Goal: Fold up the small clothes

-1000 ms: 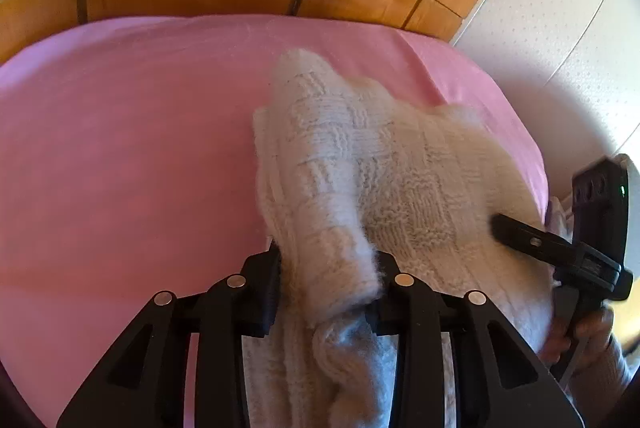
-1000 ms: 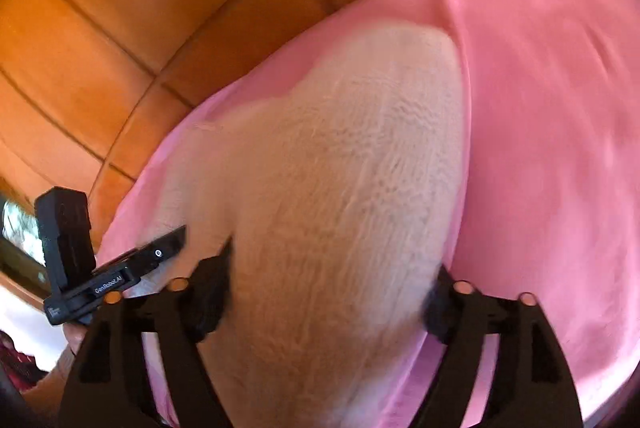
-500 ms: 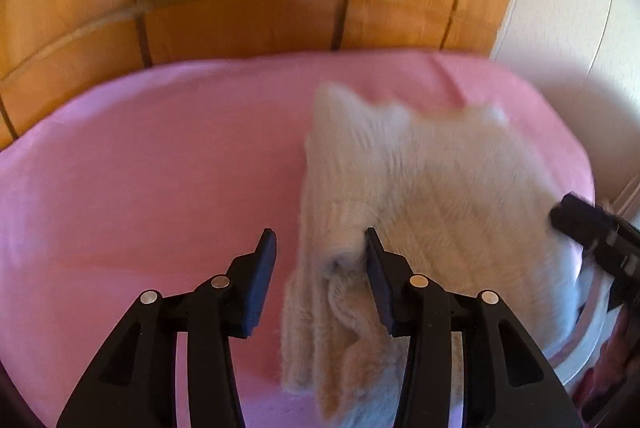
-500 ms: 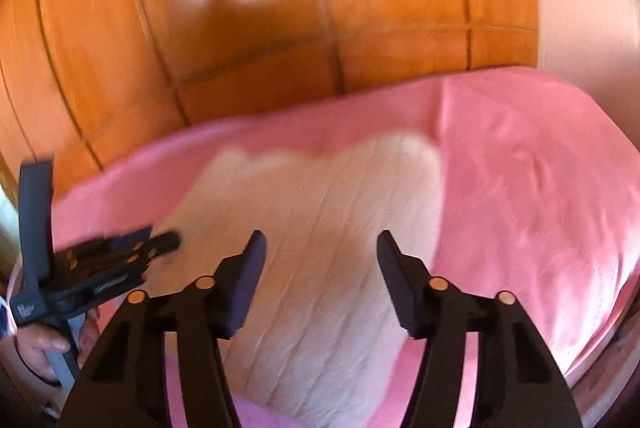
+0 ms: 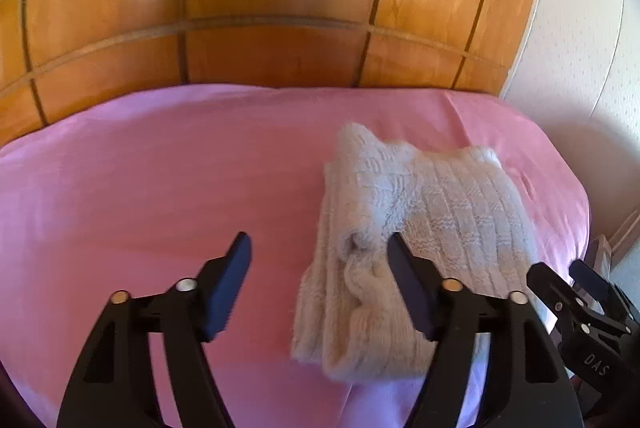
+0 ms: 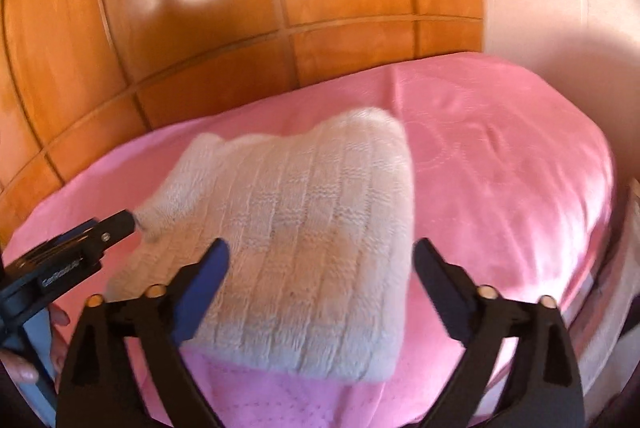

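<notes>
A cream knitted sweater [image 5: 432,224] lies folded into a compact bundle on the pink bedsheet [image 5: 140,195], toward the bed's right side. It also shows in the right wrist view [image 6: 312,228]. My left gripper [image 5: 318,248] is open and empty, hovering above the sheet at the bundle's near left corner. My right gripper [image 6: 320,256] is open and empty above the bundle's near edge. The right gripper shows at the lower right of the left wrist view [image 5: 576,304]. The left gripper shows at the left of the right wrist view [image 6: 80,244].
A glossy wooden headboard [image 5: 260,7] runs behind the bed. A pale wall [image 5: 580,39] stands at the right. The bed's right edge [image 6: 612,228] drops off beside the sheet. The person's hand [image 6: 24,364] holds the left gripper's handle.
Both grippers have let go of the sweater, opened wide, and pulled back and up. The sweater now lies folded on the sheet.
</notes>
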The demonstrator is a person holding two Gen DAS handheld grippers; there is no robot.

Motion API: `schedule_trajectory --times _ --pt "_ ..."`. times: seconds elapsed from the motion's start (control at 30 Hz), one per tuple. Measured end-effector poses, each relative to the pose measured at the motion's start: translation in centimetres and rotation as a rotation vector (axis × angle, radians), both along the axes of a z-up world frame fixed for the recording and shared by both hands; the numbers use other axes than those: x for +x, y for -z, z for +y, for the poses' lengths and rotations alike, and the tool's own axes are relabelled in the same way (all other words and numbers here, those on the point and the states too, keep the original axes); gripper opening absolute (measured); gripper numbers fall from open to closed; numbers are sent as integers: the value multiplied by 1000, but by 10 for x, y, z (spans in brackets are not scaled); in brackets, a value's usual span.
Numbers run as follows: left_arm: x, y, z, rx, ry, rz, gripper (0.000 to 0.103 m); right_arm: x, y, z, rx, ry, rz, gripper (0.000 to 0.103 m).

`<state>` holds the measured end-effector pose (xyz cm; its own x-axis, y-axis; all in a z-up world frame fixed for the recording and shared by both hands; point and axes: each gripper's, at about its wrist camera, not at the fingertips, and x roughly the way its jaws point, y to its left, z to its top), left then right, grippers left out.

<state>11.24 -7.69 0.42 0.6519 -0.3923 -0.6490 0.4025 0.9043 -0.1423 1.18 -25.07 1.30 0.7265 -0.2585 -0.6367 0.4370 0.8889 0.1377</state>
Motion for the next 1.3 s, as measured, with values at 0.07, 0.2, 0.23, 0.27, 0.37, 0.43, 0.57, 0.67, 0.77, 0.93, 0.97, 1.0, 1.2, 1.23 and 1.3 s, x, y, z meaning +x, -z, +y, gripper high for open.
schedule_trajectory --times 0.07,0.2,0.23,0.27,0.37,0.43,0.57,0.67,0.77,0.93,0.97,1.0,1.2,1.23,1.3 --pt "-10 -6 5 0 -12 -25 74 -5 -3 6 -18 23 9 100" --pt "-27 -13 15 10 -36 -61 80 -11 -6 14 -35 41 13 101" --pt "-31 -14 17 13 -38 -65 81 -10 -7 16 -46 46 13 101" --pt "-32 -15 17 17 -42 -68 83 -10 -6 19 -59 49 13 101" --pt "-40 -15 19 20 -47 -74 83 -13 -5 28 -96 59 7 101" --pt "-45 -14 20 28 -50 -71 84 -16 -5 31 -112 73 5 101" --pt "-50 -13 19 35 -50 -76 87 -18 -5 31 -118 87 0 101" --pt "-52 -14 19 39 -51 -80 90 -19 -6 30 -113 88 -2 101" --pt "-54 -15 19 45 -59 -92 92 -20 -6 29 -112 89 -4 101" --pt "-56 -14 18 56 -59 -97 95 -21 -5 29 -113 95 -2 101" --pt "-56 -14 17 56 -58 -96 96 -21 -5 29 -113 96 -3 101" --pt "-56 -14 17 58 -57 -97 97 -21 -6 28 -115 96 -5 101" --pt "-56 -14 17 62 -60 -97 97 -21 -6 30 -122 94 -7 101" --pt "-57 -14 17 60 -61 -97 97 -22 -6 29 -120 94 -5 101" --pt "-56 -14 18 56 -62 -92 97 -23 -6 30 -120 96 -6 101"
